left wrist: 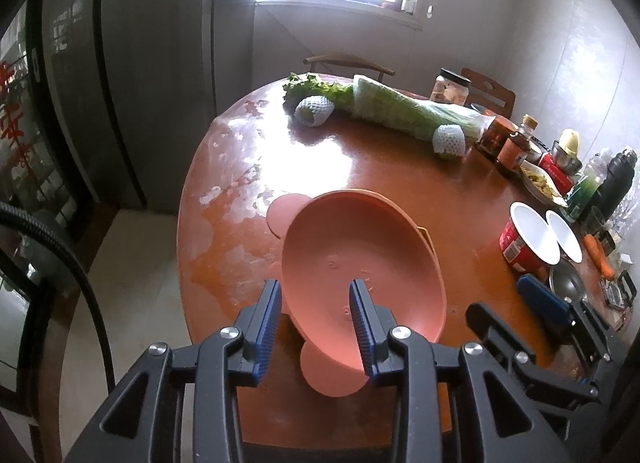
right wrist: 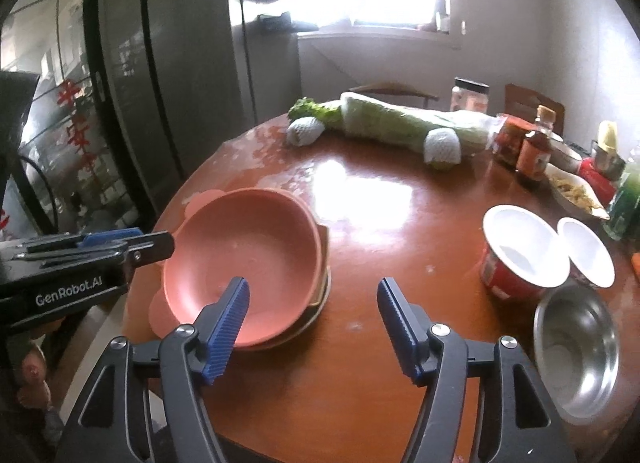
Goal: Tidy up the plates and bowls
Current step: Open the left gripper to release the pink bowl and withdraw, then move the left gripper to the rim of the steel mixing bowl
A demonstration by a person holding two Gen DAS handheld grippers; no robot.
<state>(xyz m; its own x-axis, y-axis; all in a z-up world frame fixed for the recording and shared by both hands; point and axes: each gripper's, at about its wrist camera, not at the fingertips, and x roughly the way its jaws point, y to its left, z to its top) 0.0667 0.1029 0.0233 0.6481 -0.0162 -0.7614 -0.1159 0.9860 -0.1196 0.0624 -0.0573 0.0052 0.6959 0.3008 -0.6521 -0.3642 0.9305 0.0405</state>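
A pink bowl (left wrist: 360, 247) (right wrist: 248, 251) with ear-shaped handles sits on top of a tan dish (right wrist: 325, 263) at the near left of the round wooden table (right wrist: 380, 223). My left gripper (left wrist: 314, 283) (right wrist: 160, 247) straddles the bowl's near rim, one finger outside and one inside. Its pads stand apart from the thin wall, so it is open. My right gripper (right wrist: 312, 282) (left wrist: 508, 299) is open over bare table just right of the bowl, its left finger (right wrist: 228, 323) over the bowl's edge. A steel bowl (right wrist: 576, 347) (left wrist: 568, 283) sits at the near right.
Two red cups (right wrist: 520, 247) with white insides stand right of centre. A wrapped cabbage (right wrist: 400, 123), bottles (right wrist: 536, 151) and jars line the far and right sides. A dark fridge (right wrist: 160, 63) stands left of the table. A chair (left wrist: 348, 63) stands behind it.
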